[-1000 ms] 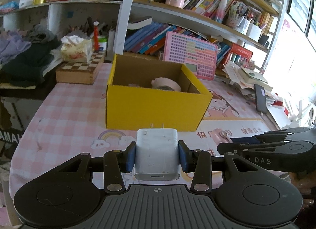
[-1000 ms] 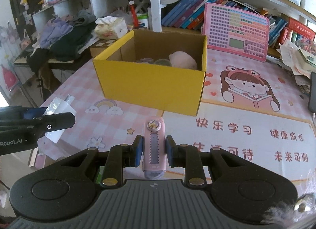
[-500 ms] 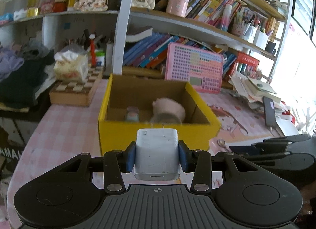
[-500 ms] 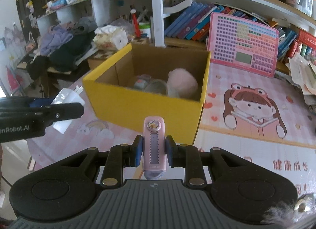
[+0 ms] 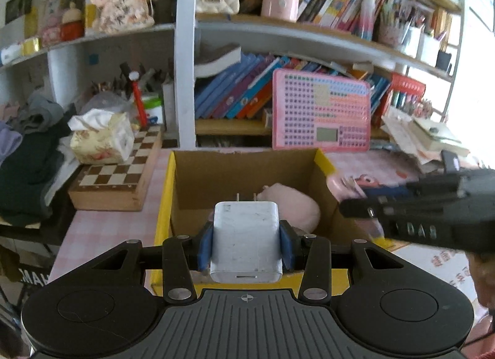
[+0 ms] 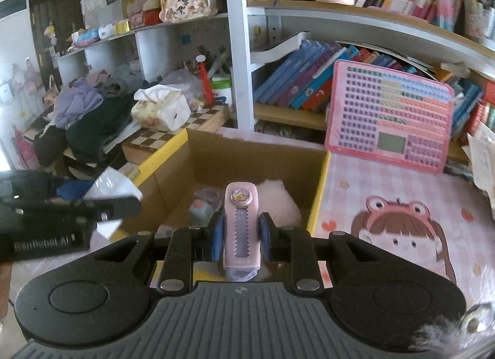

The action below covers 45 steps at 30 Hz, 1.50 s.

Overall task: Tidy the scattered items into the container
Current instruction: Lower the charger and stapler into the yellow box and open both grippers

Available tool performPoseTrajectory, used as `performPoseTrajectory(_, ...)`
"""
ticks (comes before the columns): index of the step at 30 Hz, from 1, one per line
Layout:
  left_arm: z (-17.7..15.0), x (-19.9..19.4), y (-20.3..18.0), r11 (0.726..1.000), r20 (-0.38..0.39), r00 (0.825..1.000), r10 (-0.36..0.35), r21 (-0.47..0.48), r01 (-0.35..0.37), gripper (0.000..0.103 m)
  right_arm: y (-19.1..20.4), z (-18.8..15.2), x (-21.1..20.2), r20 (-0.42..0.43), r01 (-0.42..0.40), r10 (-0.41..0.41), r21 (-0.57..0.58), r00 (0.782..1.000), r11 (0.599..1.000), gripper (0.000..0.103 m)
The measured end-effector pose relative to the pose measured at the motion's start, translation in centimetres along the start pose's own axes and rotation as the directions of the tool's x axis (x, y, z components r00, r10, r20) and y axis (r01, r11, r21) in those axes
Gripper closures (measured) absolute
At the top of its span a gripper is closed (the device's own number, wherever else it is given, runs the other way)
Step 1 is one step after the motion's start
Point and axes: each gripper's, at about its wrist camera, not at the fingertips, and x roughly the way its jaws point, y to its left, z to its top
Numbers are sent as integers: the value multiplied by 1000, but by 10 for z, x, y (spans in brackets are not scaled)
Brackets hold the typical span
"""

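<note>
My left gripper (image 5: 246, 243) is shut on a white plug charger (image 5: 246, 235) and holds it above the front edge of the yellow cardboard box (image 5: 165, 201). My right gripper (image 6: 240, 235) is shut on a pink eraser case (image 6: 241, 220) with a crown badge, held over the same box (image 6: 320, 195) from its front. Inside the box lie a pink fluffy item (image 5: 292, 204) and a small grey piece (image 6: 201, 209). Each gripper shows at the edge of the other's view: the right one (image 5: 433, 216), the left one (image 6: 62, 207).
The box stands on a pink checked mat (image 6: 386, 185). A chessboard box (image 5: 114, 179) with a tissue pack (image 5: 99, 139) lies at the left. A pink keypad toy (image 5: 321, 111) leans on the bookshelf behind. Clothes (image 5: 27, 155) pile at the far left.
Both grippers have risen and moved forward toward the box, from in front of it to over its front edge, each still holding its item.
</note>
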Motion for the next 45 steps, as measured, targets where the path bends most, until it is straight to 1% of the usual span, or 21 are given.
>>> performPoseTrajectory(5,8,39,8,1000,-89,996,-14,-9,13,62,-6,32,45,-40,-41,39,-31,998,999,80)
performPoseTrajectory(8,9,61,12,1000,-150,989,-17,16,20,62,-8,47,79,-108,-78,72,-57,992,995,80)
performPoseTrajectory(10,11,73,14,999,-189,982,-27,23,32,62,-10,57,102,-161,-101,91,-57,983,993,80)
performPoseTrajectory(12,12,82,15,999,-214,976,-24,26,30,62,-10,66,126,-210,-116,103,-51,972,992,80)
performPoseTrajectory(16,13,102,22,999,-276,960,-42,-25,36,62,-9,73,167,-313,-150,131,-36,941,988,80)
performPoseTrajectory(18,13,109,22,999,-301,953,-40,-42,28,61,-8,74,182,-352,-155,136,-26,926,988,80)
performPoseTrajectory(21,13,117,22,998,-320,947,-31,-58,14,61,-10,72,200,-396,-155,142,0,907,988,80)
performPoseTrajectory(27,16,125,21,997,-327,945,-17,-70,-7,61,-11,68,214,-420,-175,158,-1,893,985,79)
performPoseTrajectory(28,17,126,20,998,-322,947,-11,-67,-11,60,-11,69,214,-415,-177,161,1,896,984,77)
performPoseTrajectory(29,17,126,20,998,-314,949,-4,-64,-17,58,-13,70,213,-401,-182,169,8,900,983,72)
performPoseTrajectory(30,18,125,19,998,-305,952,-1,-65,-19,57,-14,71,211,-387,-189,179,14,904,982,62)
performPoseTrajectory(32,19,120,17,998,-282,959,-3,-68,-17,49,-16,76,203,-361,-202,196,21,912,979,60)
performPoseTrajectory(36,26,99,8,999,-206,979,5,-49,-15,48,-18,85,177,-301,-213,209,19,931,977,60)
performPoseTrajectory(39,30,76,-1,1000,-132,991,11,-26,-14,45,-18,88,144,-225,-207,204,10,953,978,59)
performPoseTrajectory(41,30,58,-5,1000,-90,996,8,-23,-10,41,-20,88,118,-169,-187,188,20,968,982,57)
performPoseTrajectory(45,27,23,-8,999,-17,1000,-5,-45,4,39,-24,82,73,-79,-163,167,57,983,985,56)
